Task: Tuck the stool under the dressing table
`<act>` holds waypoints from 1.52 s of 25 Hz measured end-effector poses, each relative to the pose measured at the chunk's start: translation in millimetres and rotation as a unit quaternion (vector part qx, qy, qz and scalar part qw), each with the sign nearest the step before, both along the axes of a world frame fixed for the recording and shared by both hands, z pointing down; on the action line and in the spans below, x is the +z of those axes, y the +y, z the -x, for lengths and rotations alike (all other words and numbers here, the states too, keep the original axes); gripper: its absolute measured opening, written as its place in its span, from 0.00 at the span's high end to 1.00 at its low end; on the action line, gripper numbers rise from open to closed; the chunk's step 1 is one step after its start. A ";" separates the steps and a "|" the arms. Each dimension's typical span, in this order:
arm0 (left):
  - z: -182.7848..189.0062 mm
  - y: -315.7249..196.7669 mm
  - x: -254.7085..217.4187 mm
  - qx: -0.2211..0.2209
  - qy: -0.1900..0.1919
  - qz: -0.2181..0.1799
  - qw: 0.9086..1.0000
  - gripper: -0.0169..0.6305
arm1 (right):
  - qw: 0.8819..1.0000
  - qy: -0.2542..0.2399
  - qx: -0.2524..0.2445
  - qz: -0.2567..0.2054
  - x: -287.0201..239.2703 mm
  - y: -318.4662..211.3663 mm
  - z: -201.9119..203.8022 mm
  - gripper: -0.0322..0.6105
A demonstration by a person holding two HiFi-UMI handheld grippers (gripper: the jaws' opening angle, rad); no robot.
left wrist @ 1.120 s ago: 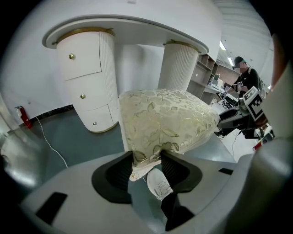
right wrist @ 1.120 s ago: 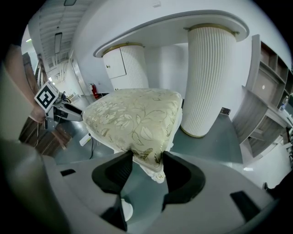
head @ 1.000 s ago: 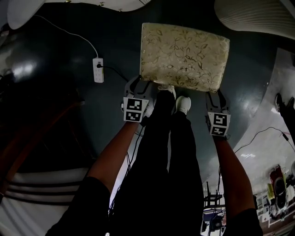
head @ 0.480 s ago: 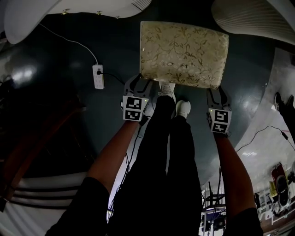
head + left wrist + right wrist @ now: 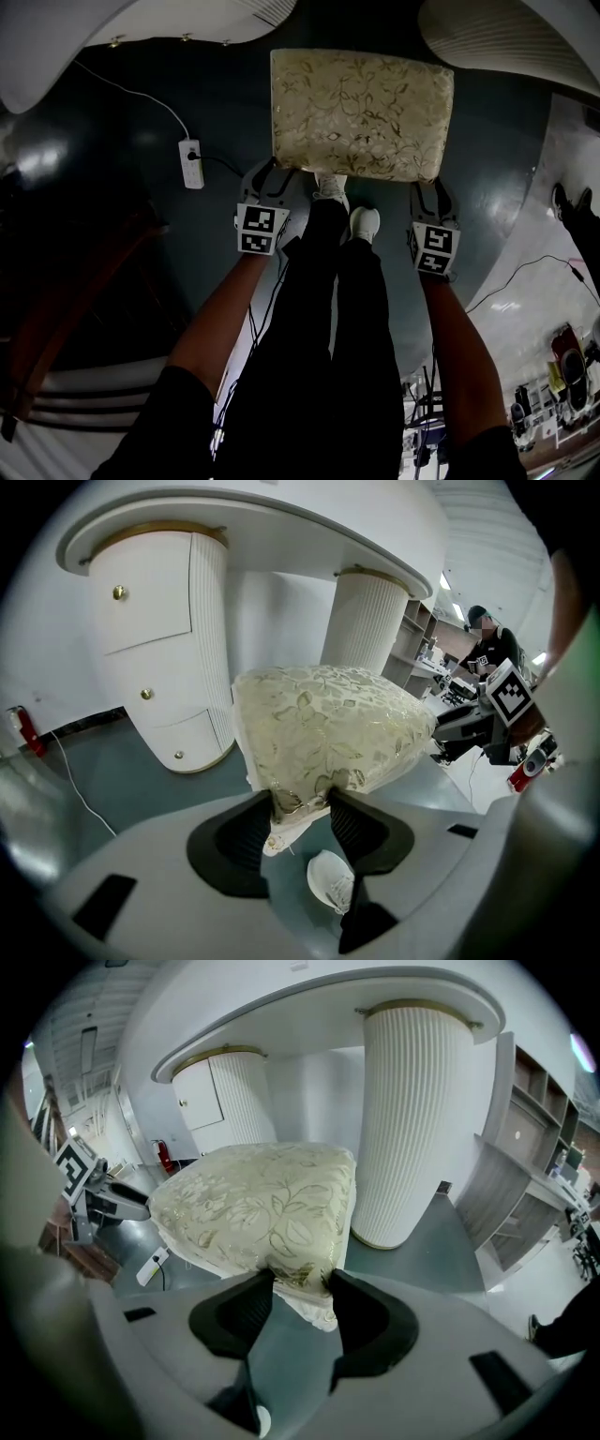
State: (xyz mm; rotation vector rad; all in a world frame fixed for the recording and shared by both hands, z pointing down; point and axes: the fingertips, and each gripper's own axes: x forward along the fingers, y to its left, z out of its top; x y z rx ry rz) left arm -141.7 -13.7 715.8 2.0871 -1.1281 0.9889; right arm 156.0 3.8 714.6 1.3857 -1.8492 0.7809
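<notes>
The stool has a cream cushion with a gold leaf pattern and stands on the dark floor in front of my feet. My left gripper is shut on its near left corner, and my right gripper is shut on its near right corner. In the left gripper view the black pads pinch the stool's lower edge at the left gripper. The right gripper grips the stool the same way. The white dressing table lies just beyond, its kneehole between two fluted pedestals.
A white power strip with a cable lies on the floor left of the stool. My white shoes stand under the stool's near edge. A person stands far off to the right by shelves. A red extinguisher stands beside the left pedestal.
The head view has shifted slightly, showing more of the dressing table's white top. Both grippers keep their hold on the stool's corners.
</notes>
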 end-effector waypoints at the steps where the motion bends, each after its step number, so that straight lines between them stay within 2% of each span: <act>1: -0.7 0.0 -0.1 0.003 0.002 0.001 1.000 0.66 | 1.000 0.001 0.005 -0.001 0.3 -0.7 -0.6 0.61; 12: -5.3 4.9 -0.2 0.005 -0.004 0.018 1.000 0.65 | 1.000 -0.006 -0.011 -0.023 0.0 -4.9 -3.7 0.61; 16: 0.5 -1.1 -3.1 0.008 -0.022 0.003 1.000 0.66 | 1.000 -0.012 -0.014 -0.025 -1.9 0.7 2.1 0.61; 22: 4.6 -7.9 -1.9 0.014 -0.022 -0.014 1.000 0.66 | 0.999 -0.013 0.013 -0.040 -1.8 8.1 7.6 0.61; 27: 8.2 -10.8 -3.7 0.018 -0.023 -0.024 0.999 0.66 | 0.999 -0.014 0.014 -0.047 -3.0 12.9 11.5 0.61; 34: 5.9 -9.8 -1.6 0.045 -0.016 -0.042 0.998 0.66 | 0.998 -0.009 0.018 -0.054 -2.8 13.4 9.2 0.61; 38: 6.5 -10.0 -1.5 0.038 -0.021 -0.046 0.998 0.66 | 0.998 -0.010 0.014 -0.060 -2.3 10.2 9.2 0.61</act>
